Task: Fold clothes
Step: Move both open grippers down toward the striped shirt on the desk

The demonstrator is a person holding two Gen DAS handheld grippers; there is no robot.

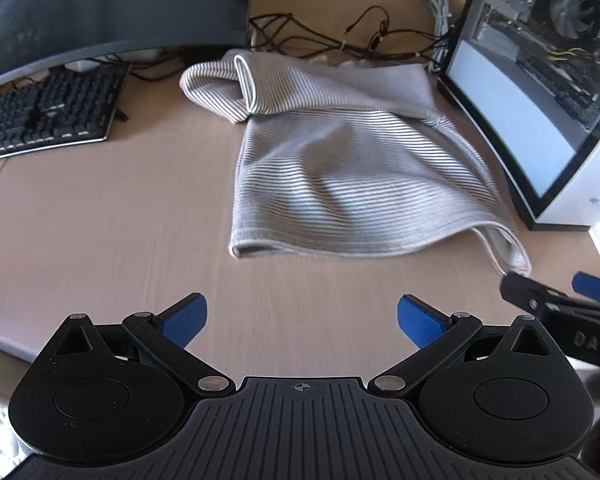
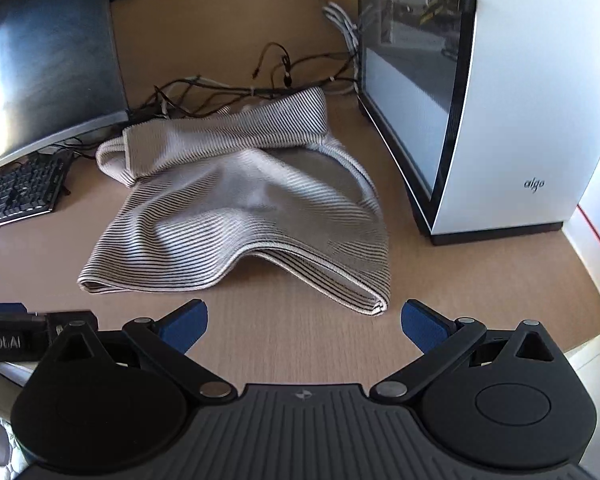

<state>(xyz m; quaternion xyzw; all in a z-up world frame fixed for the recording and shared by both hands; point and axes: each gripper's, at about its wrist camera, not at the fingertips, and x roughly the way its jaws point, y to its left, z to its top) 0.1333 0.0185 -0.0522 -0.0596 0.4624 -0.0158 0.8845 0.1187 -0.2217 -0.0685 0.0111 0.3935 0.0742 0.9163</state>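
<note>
A grey-and-white striped garment [image 1: 340,168] lies rumpled on the wooden desk [image 1: 100,240], with a sleeve folded over at its far left and the hem nearest me. It also shows in the right wrist view [image 2: 244,216]. My left gripper [image 1: 302,320] is open and empty, a short way in front of the hem. My right gripper [image 2: 304,326] is open and empty, just short of the hem's near right corner [image 2: 374,300]. The right gripper shows at the right edge of the left wrist view [image 1: 556,300].
A black keyboard [image 1: 40,116] and a dark monitor [image 1: 100,8] stand at the left. A white PC case [image 2: 500,100] with a glass side stands at the right. Tangled cables [image 1: 340,40] lie behind the garment. The desk's edge [image 2: 580,336] curves close at right.
</note>
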